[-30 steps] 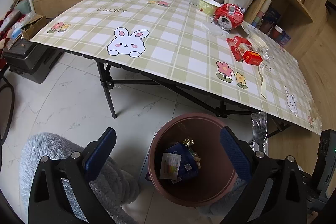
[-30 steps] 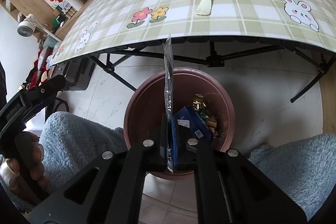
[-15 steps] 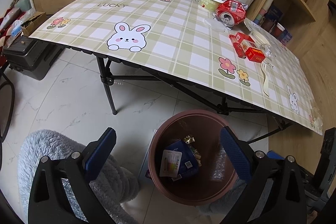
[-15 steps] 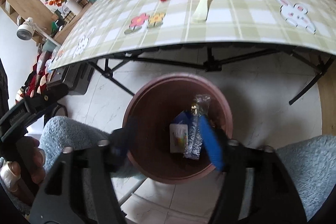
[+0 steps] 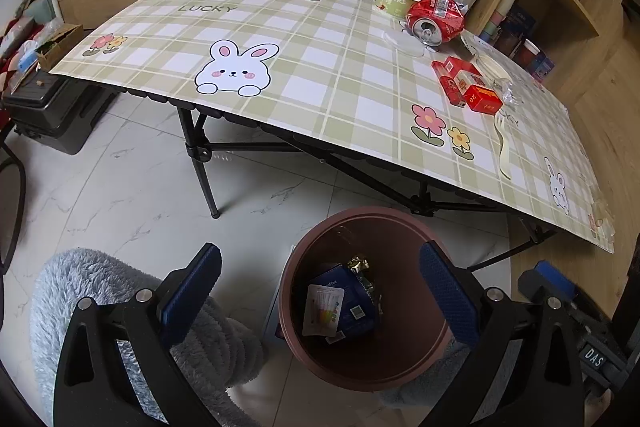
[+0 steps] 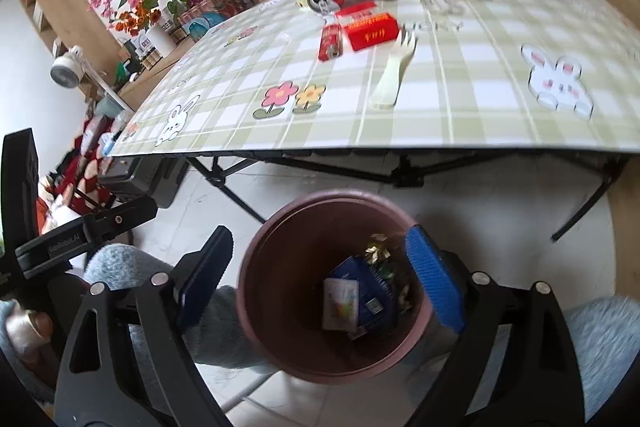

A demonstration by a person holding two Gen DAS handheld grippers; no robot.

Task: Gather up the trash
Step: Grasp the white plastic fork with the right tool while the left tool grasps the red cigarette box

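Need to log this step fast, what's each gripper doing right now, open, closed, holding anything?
Left gripper: open, holding nothing.
Right gripper: open, holding nothing, above the trash bin.

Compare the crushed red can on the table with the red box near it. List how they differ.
The crushed red can is rounded and dented, with a silver top facing the left wrist camera; the red box is flat-sided and keeps its shape. The can lies farther back, by the yogurt cup; the box lies nearer the plastic fork. Both are red and lie on the table.
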